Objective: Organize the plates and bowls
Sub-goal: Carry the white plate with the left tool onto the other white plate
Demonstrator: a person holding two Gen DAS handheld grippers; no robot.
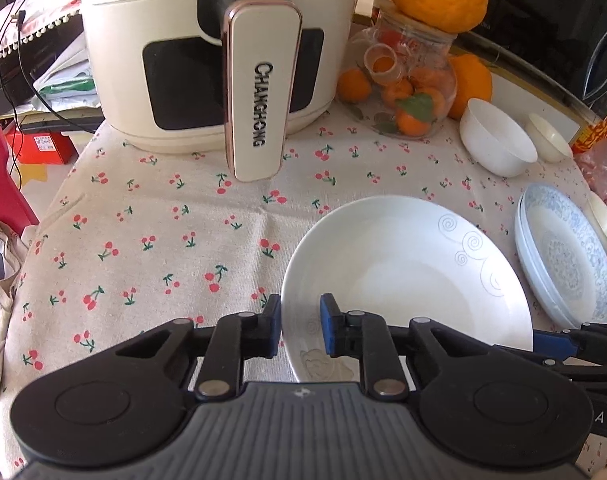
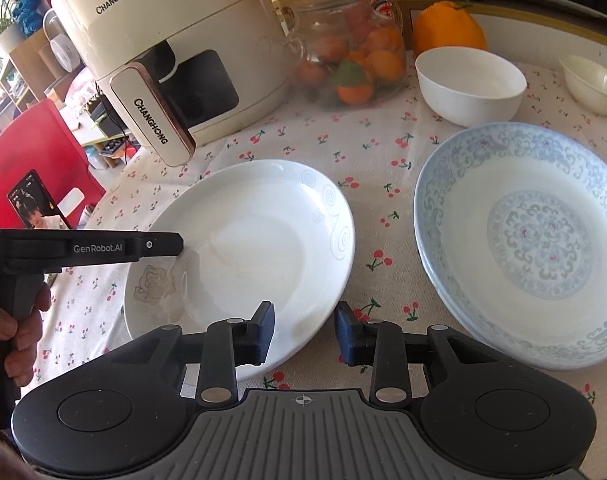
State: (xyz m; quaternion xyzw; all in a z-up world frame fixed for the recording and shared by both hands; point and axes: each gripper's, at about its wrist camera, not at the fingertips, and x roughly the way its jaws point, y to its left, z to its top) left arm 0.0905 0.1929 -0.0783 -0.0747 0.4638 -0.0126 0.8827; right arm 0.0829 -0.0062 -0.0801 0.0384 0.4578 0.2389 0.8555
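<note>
CHANGHONG marks the air fryer; GenRobot.AI marks the left tongs.

Both wrist cams low, fwd-facing, close — share white plate.

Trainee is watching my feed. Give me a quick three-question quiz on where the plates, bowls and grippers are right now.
1. True or false: the right gripper is shut on the white plate.
2. Which dish sits just behind the blue plate? A) white bowl B) mug C) pan
3. Fill in: the left gripper is open and straddles the white plate's ____.

Key: 1 false, it is open, with one finger over the plate and one over the cloth. 2 A. 3 rim.
</note>
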